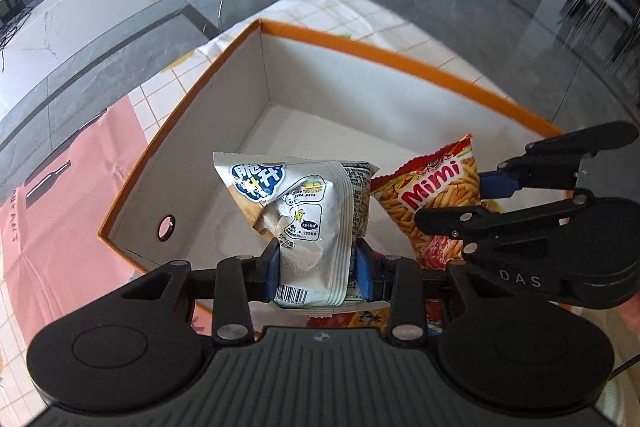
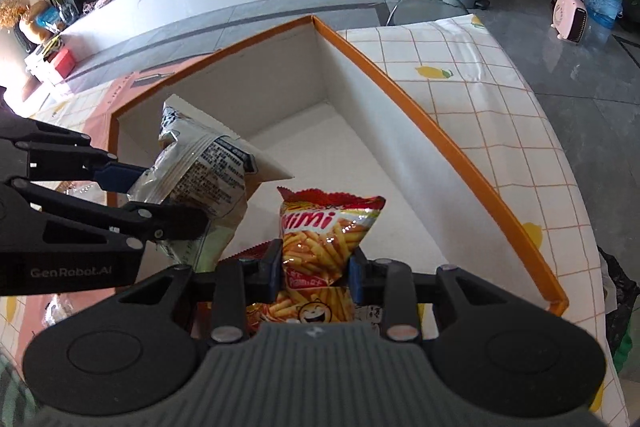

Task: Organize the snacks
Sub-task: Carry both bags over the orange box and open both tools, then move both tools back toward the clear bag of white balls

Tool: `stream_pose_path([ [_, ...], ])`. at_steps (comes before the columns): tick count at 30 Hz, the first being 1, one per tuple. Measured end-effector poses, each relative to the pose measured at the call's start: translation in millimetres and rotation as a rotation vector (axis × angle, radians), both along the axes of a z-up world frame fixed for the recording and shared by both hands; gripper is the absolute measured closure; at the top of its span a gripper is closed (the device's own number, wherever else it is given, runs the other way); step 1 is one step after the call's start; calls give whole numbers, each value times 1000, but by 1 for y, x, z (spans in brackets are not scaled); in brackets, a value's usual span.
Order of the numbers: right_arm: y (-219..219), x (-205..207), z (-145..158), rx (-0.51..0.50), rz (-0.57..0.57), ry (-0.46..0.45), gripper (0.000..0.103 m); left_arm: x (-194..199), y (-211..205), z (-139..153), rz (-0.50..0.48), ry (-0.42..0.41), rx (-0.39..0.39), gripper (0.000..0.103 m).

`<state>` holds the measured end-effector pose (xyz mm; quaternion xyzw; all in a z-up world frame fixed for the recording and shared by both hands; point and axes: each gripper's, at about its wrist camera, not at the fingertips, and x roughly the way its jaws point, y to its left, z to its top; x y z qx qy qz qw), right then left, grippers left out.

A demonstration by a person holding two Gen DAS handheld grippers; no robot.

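Crinkled foil packets (image 1: pixel 304 211) (image 2: pixel 324 239), smooth cardboard box (image 1: pixel 224 115)

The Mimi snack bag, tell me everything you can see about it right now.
The Mimi snack bag is a small, glossy foil-like packet, red and orange, printed with fry-shaped sticks, the white-edged red word Mimi and a laughing cartoon face near its lower end. Its top edge is serrated. The right gripper pinches it across the middle, crinkling it, and holds it upright above the orange-rimmed box, whose white floor shows behind it. It sits close beside the white snack packet in the left gripper.
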<state>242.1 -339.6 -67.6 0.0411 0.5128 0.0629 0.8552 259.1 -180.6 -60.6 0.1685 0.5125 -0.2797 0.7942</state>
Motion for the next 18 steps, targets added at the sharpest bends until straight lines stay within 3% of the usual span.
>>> stream_pose_path([
  [7,0,24,-20,-10,15,66,73,14,-7,-21,-22,32,86,61],
  [12,-6,36,-32,54,-1,127,73,19,-12,-30,-47,47,155,60],
  [18,-3,42,-36,27,11,141,71,21,-9,-32,-48,40,164,49],
])
